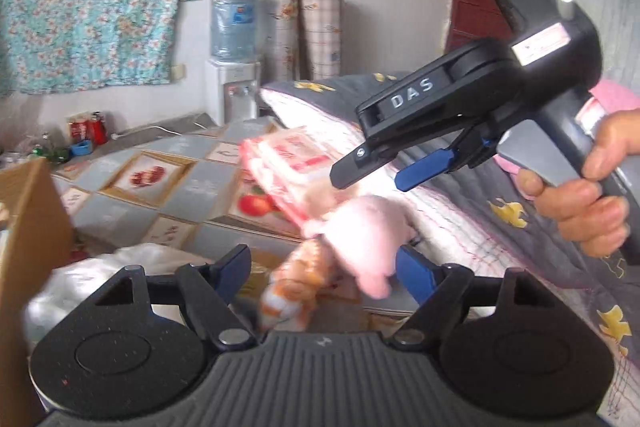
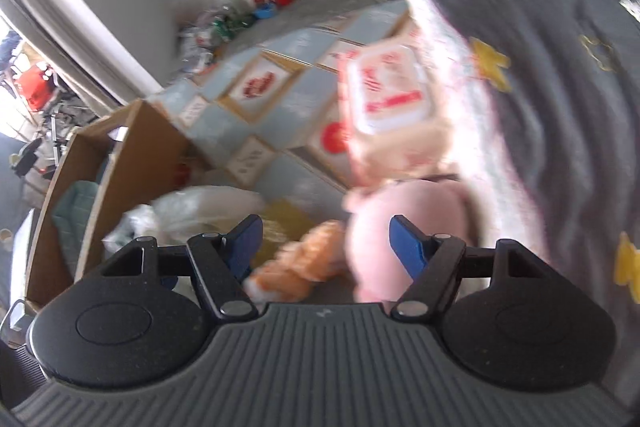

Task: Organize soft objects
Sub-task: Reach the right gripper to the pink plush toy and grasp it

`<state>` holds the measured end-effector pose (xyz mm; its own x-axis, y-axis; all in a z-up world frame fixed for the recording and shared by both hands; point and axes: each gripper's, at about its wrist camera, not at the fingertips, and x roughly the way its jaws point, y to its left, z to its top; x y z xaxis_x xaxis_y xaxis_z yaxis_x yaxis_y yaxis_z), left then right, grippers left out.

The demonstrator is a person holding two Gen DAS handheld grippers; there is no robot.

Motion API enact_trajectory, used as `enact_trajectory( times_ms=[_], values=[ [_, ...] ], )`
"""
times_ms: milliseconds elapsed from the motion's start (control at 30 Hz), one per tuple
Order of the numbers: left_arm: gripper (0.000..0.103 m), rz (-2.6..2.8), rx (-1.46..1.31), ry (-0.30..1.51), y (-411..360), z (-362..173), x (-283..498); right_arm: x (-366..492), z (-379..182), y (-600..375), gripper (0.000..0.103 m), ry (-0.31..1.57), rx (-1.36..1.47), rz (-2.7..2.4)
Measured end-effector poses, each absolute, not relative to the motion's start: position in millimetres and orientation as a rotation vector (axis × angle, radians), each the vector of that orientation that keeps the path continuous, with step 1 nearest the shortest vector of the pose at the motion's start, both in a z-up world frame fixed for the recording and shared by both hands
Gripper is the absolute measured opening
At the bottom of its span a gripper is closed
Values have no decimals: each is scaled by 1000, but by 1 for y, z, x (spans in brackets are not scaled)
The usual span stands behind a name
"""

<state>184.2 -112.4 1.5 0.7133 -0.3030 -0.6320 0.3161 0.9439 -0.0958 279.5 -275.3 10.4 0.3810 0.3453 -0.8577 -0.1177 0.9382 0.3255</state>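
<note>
A pink plush toy (image 1: pixel 366 231) lies on the bed beside an orange and white plush toy (image 1: pixel 294 287) and a pink and white wipes pack (image 1: pixel 288 163). My left gripper (image 1: pixel 324 267) is open, with both toys between its blue fingers. My right gripper (image 1: pixel 380 171) hovers open above the pink toy and the pack. In the right wrist view the right gripper (image 2: pixel 326 247) is open over the pink toy (image 2: pixel 404 227), the orange toy (image 2: pixel 304 267) and the pack (image 2: pixel 388 99).
An open cardboard box (image 2: pixel 116 163) stands left of the bed, with a white plastic bag (image 2: pixel 192 211) beside it. A folded grey quilt with yellow flowers (image 2: pixel 560 67) lies to the right. A water dispenser (image 1: pixel 234 67) stands by the far wall.
</note>
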Motion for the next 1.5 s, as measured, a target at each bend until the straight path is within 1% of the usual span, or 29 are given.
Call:
enact_trajectory(
  times_ms=[33, 67, 133, 200, 233, 433, 600, 933, 1033, 1100, 1133, 1167, 1267, 1367, 1500],
  values=[
    [79, -345, 27, 702, -119, -3, 188, 283, 3, -283, 68, 1158, 224, 285],
    [75, -352, 30, 707, -126, -9, 192, 286, -5, -289, 67, 1171, 216, 275],
    [70, -358, 34, 732, -135, -17, 202, 293, -17, -297, 65, 1187, 193, 265],
    [64, -356, 24, 760, -141, -26, 213, 301, -27, -300, 64, 1202, 177, 266],
    [64, -386, -5, 760, -143, -28, 218, 305, -33, -301, 64, 1208, 172, 267],
    [64, -378, -59, 872, -153, -45, 247, 326, -48, -302, 64, 1225, 166, 292],
    [65, -376, -118, 923, -154, -53, 260, 336, -53, -304, 65, 1251, 207, 316],
    [65, -360, -167, 960, -157, -54, 263, 313, -43, -327, 65, 1279, 440, 385],
    [69, -360, -169, 963, -155, -52, 259, 302, -36, -330, 65, 1265, 499, 417],
    [71, -363, -171, 959, -155, -50, 257, 294, -32, -330, 63, 1259, 539, 450],
    [71, -383, -178, 954, -156, -48, 256, 291, -33, -330, 58, 1268, 583, 484],
    [71, -407, -186, 953, -157, -46, 255, 288, -33, -328, 56, 1282, 624, 507],
    [75, -436, -137, 932, -167, -39, 248, 282, -27, -318, 56, 1260, 558, 484],
    [75, -421, -73, 907, -171, -35, 241, 288, -19, -323, 57, 1221, 537, 450],
    [73, -397, -62, 936, -163, -36, 237, 304, -11, -318, 57, 1173, 377, 392]
  ],
)
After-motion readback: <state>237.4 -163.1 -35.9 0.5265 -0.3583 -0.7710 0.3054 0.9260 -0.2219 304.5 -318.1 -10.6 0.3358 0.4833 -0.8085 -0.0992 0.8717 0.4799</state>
